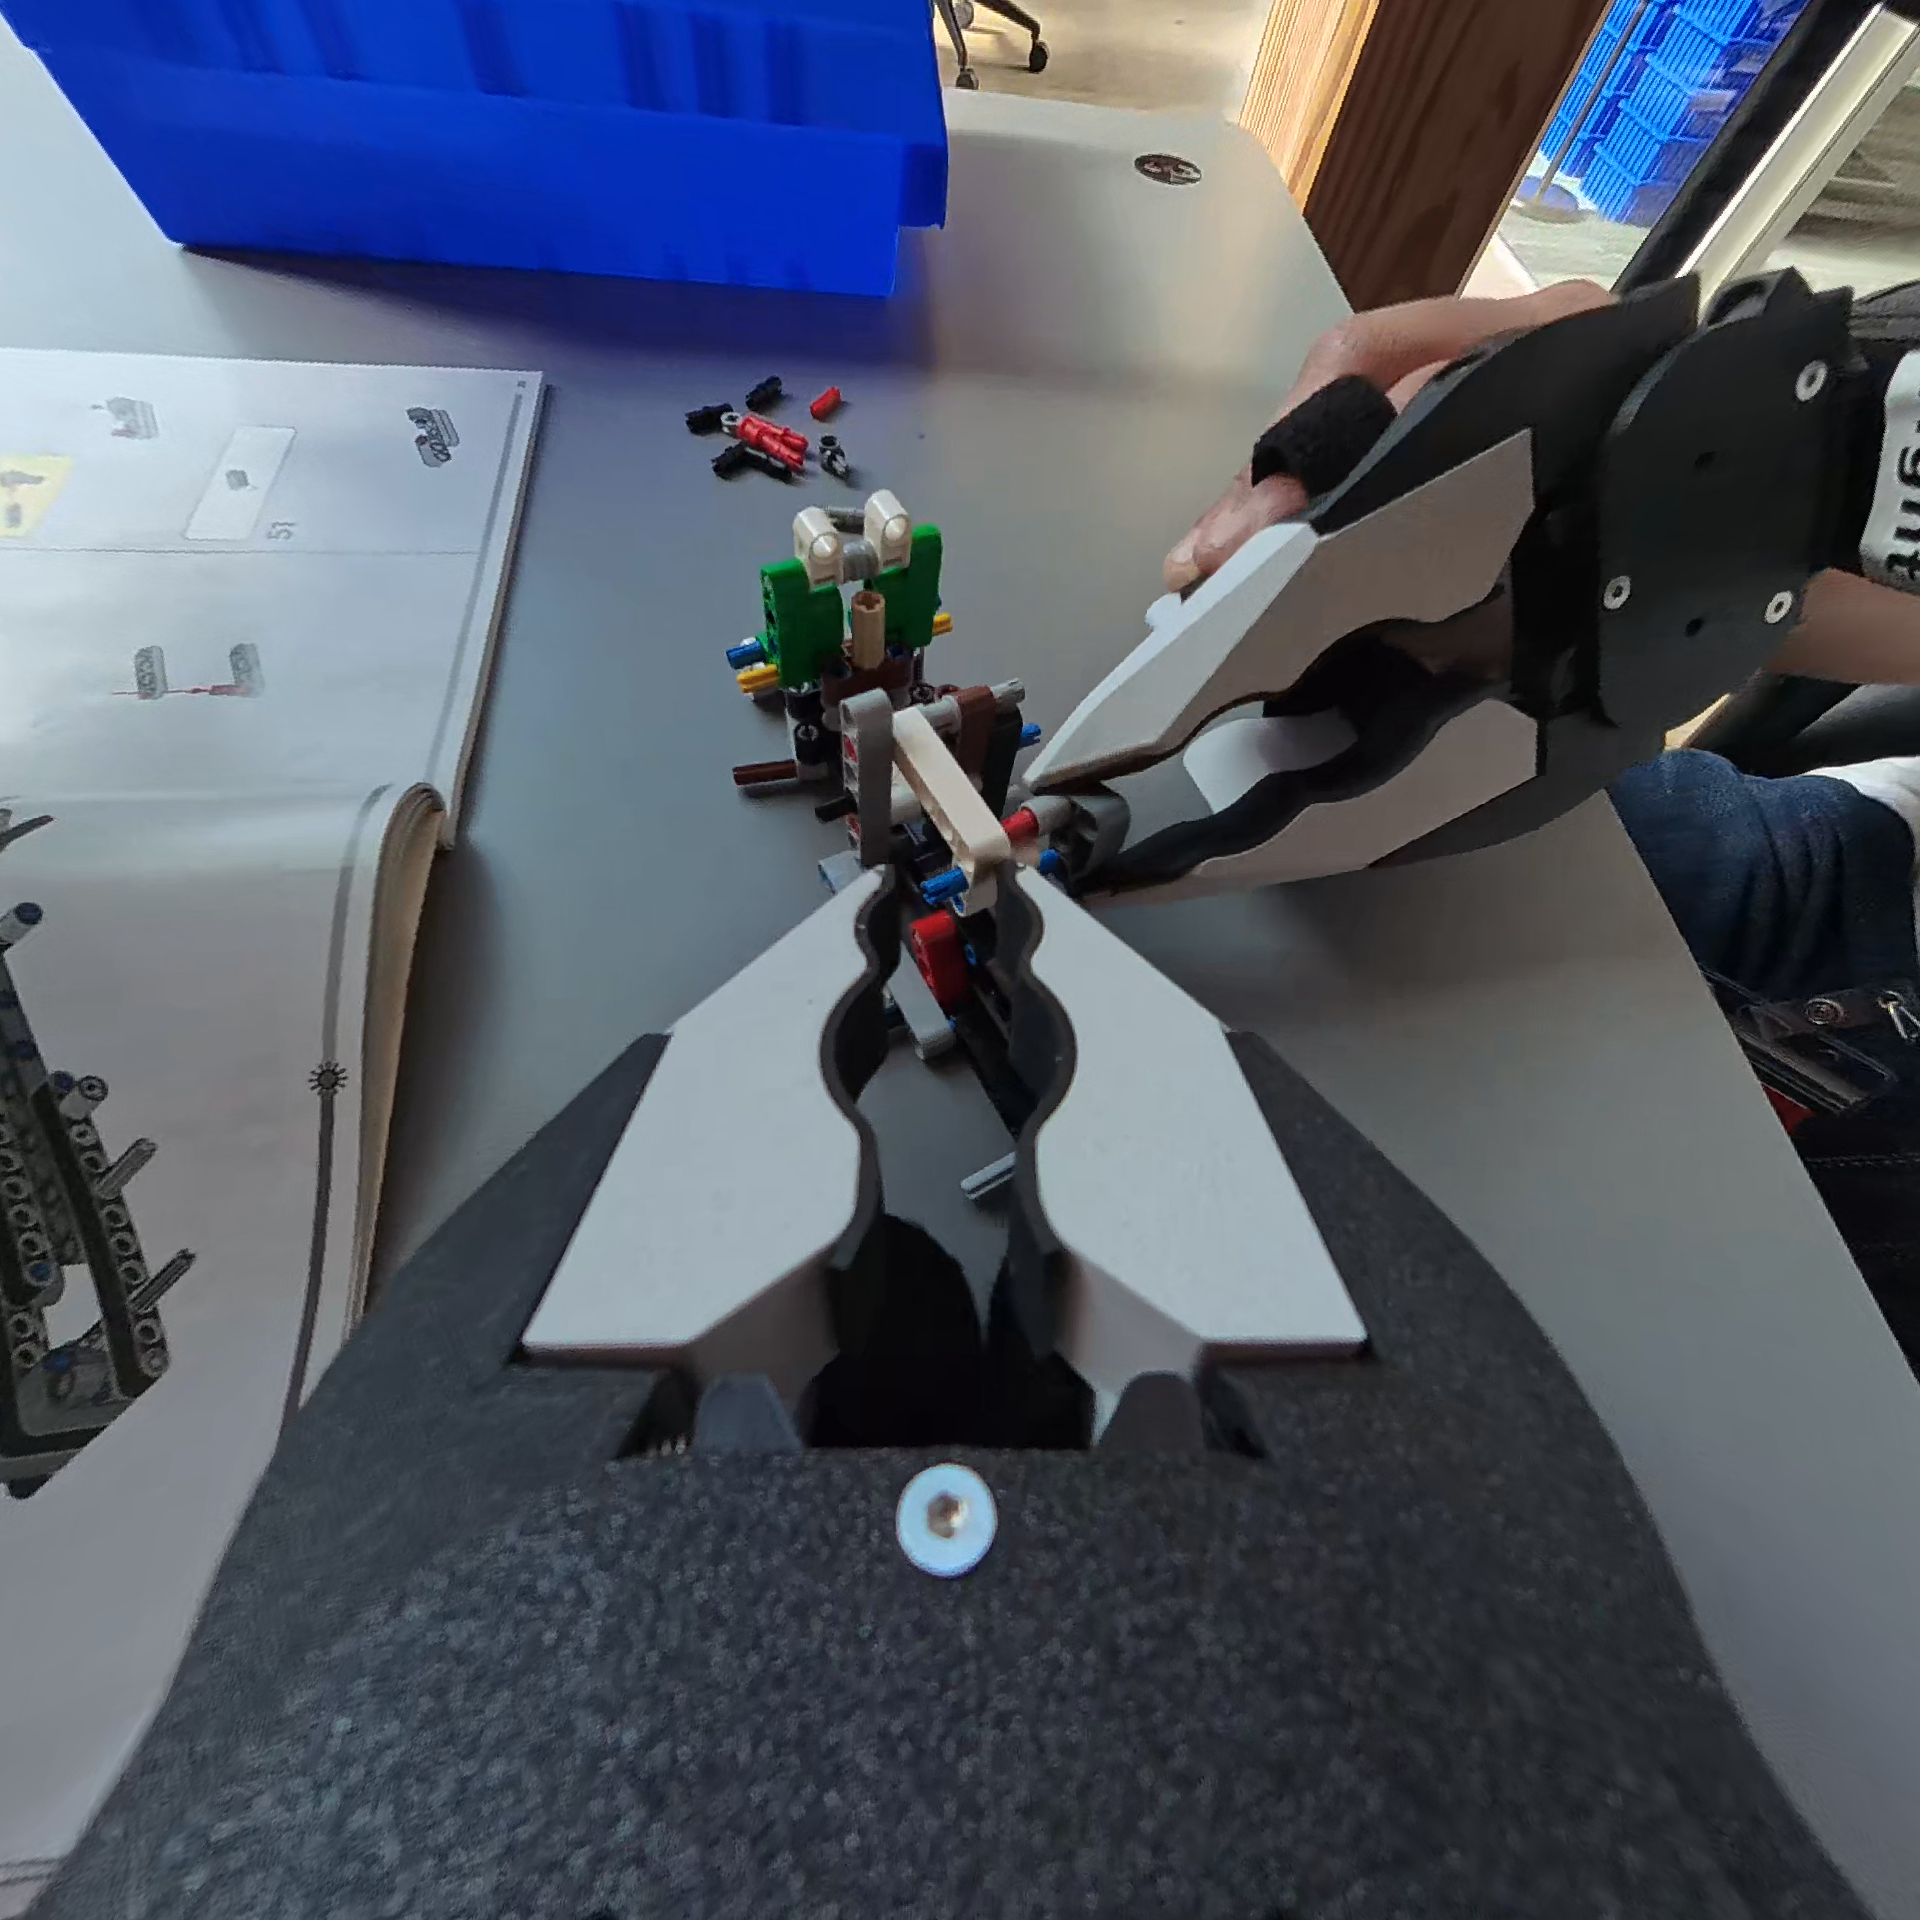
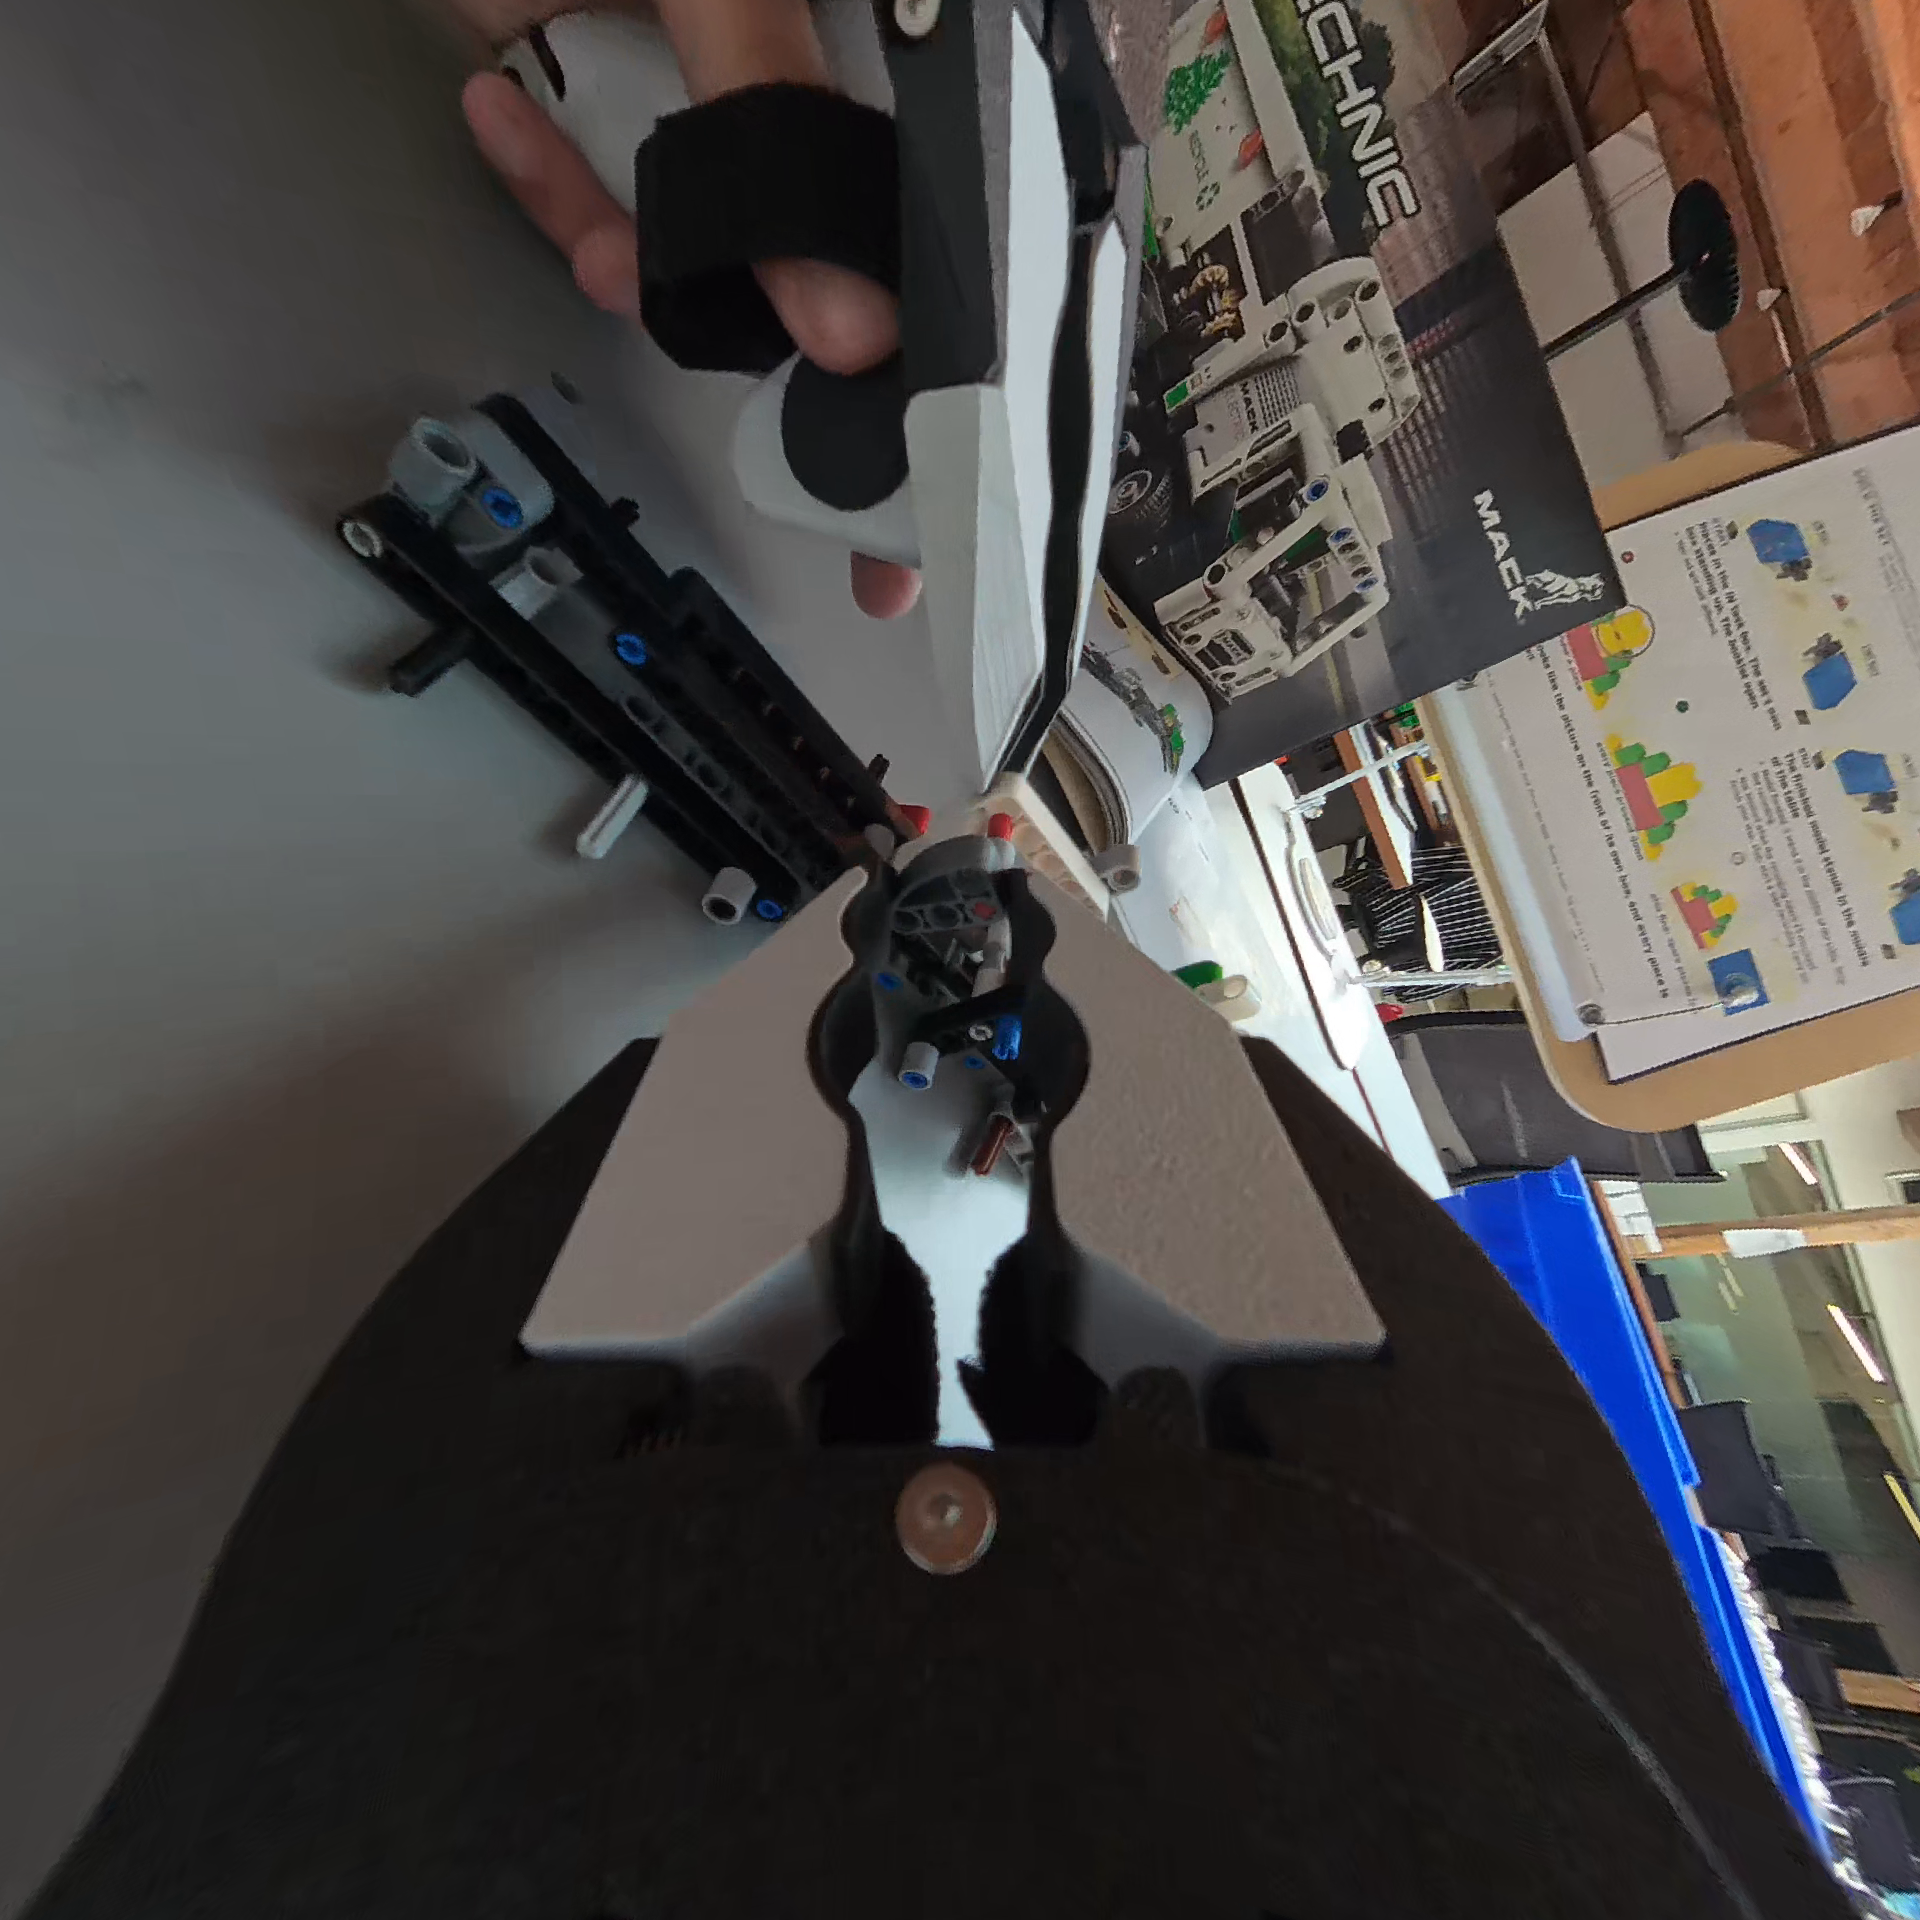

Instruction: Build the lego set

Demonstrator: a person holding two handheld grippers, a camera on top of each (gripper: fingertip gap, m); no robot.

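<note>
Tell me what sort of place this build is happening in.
Probably an office or lab workroom set up for assembly trials. A grey table holds an open paper instruction booklet and a big blue plastic storage bin; more blue bins are stacked behind glass, and wheeled chairs stand beyond.

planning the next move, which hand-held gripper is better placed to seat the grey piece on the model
Right: the right hand-held gripper already pinches the grey piece at the lego model, while the left hand-held gripper braces the model.
</note>
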